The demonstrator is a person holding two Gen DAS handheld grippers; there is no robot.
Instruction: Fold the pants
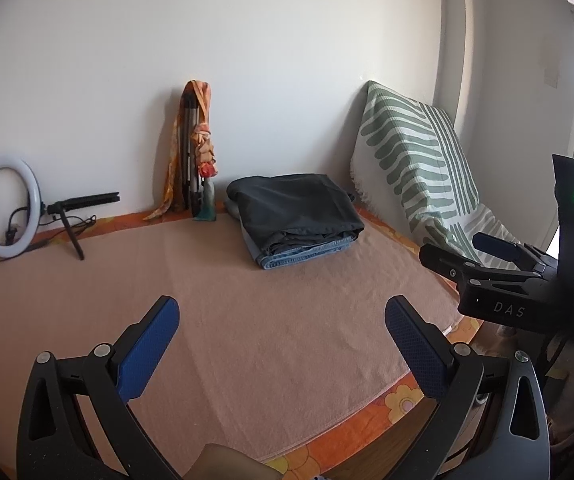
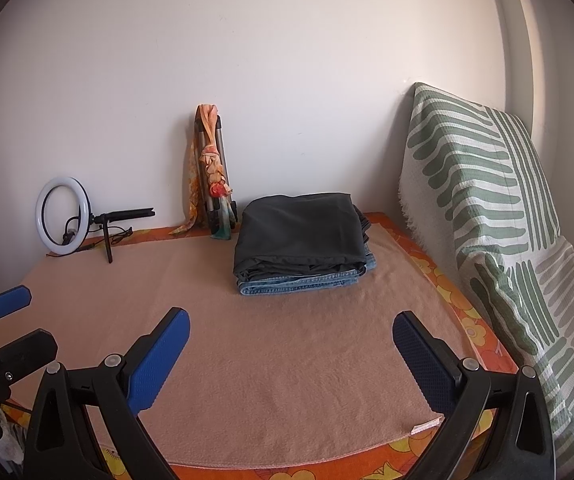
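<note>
"DAS" is read in pale letters on the black body of the right tongs (image 1: pixel 483 246), seen at the right edge of the left wrist view; a green light glows on the upright part above it. No other writing is made out.

The surface is a bed covered by a peach blanket (image 2: pixel 287 352) laid over an orange flowered sheet (image 2: pixel 451 292). A plain white wall (image 2: pixel 267 60) is behind. A green-and-white striped cushion (image 2: pixel 483 200) is leaned at the right side.

The pants (image 2: pixel 303 236) are folded, dark pair stacked on a blue denim pair, lying at the far middle of the blanket, well apart from both tongs.

Against the wall: a ring light (image 2: pixel 61 216) on a small stand at far left, a folded tripod (image 2: pixel 217 176) with an orange scarf draped on it, just left of the pants.

Left tongs (image 1: pixel 281 344) are spread wide, nothing between the blue pads. Right tongs also spread wide and empty. Blanket between tongs and pants is bare.
</note>
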